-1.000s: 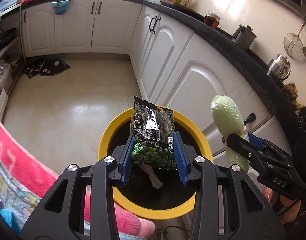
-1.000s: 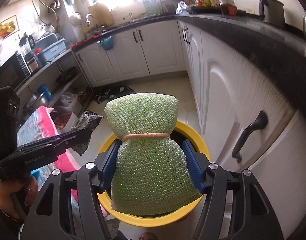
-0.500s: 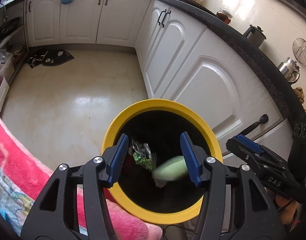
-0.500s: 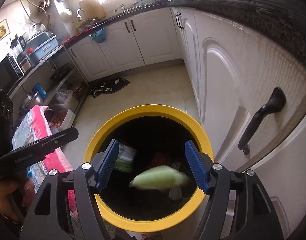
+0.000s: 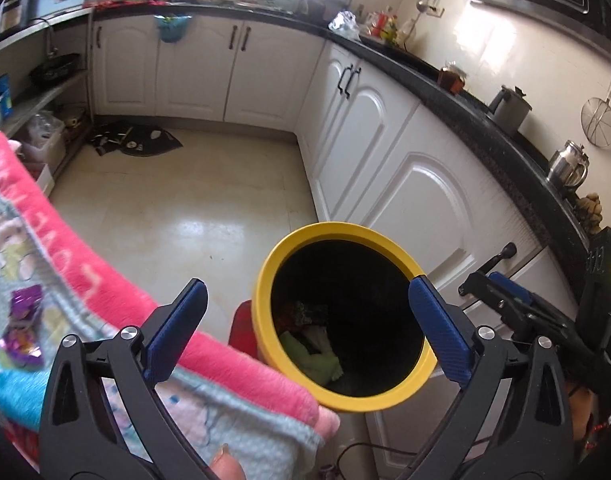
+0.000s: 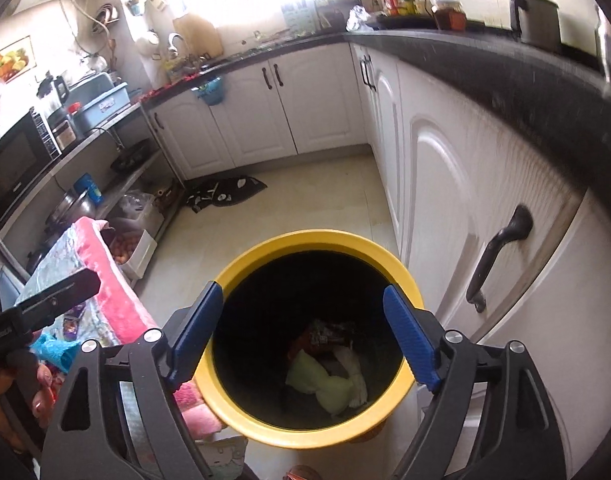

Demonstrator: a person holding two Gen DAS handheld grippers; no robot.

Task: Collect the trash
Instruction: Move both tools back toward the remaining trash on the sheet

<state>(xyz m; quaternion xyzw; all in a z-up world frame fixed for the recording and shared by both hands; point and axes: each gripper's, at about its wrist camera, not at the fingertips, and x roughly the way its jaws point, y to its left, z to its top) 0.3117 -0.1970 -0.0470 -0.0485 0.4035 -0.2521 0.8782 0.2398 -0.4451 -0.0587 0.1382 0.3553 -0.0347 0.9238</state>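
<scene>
Dropped since a second ago, green mesh pouch lies inside yellow bin; left tool and right tool gape empty.

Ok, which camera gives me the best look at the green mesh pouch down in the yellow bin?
The right wrist view. It looks almost straight down into the yellow bin, so the green mesh pouch shows nearly whole at the bottom. The left wrist view looks in at a slant, and the bin wall hides part of the pouch.
</scene>
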